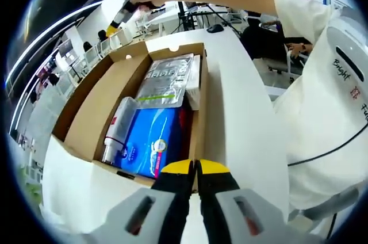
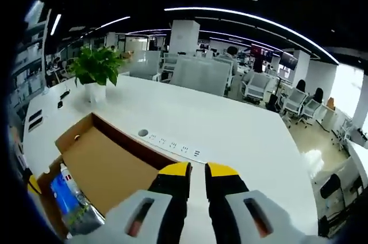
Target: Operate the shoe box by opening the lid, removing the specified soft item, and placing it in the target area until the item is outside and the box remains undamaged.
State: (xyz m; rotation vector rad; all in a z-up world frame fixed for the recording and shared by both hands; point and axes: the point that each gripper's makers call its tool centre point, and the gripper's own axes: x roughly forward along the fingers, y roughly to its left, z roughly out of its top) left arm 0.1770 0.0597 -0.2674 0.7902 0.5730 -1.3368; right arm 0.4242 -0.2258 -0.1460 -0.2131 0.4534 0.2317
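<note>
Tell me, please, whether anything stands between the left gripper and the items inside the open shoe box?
Nothing visible does. The box is open, its lid folded back, and the blue packet lies exposed just beyond the left gripper, whose jaws are together at the near rim.

We see a brown cardboard box (image 1: 92, 111) on a white table (image 1: 241, 117). Inside it lie a blue pack (image 1: 150, 140) with white print, a silver pouch (image 1: 168, 80) crossed by a green stripe, a white bottle (image 1: 118, 126) with a red label, and something red (image 1: 184, 126) along the blue pack's edge. Our left gripper (image 1: 194, 170) has yellow tips on black jaws with grey bodies; the right gripper (image 2: 198, 172) is coloured the same. The person's shirt (image 1: 328, 100) is white with black lettering. A green plant (image 2: 99, 65) stands in a white pot (image 2: 95, 91).
</note>
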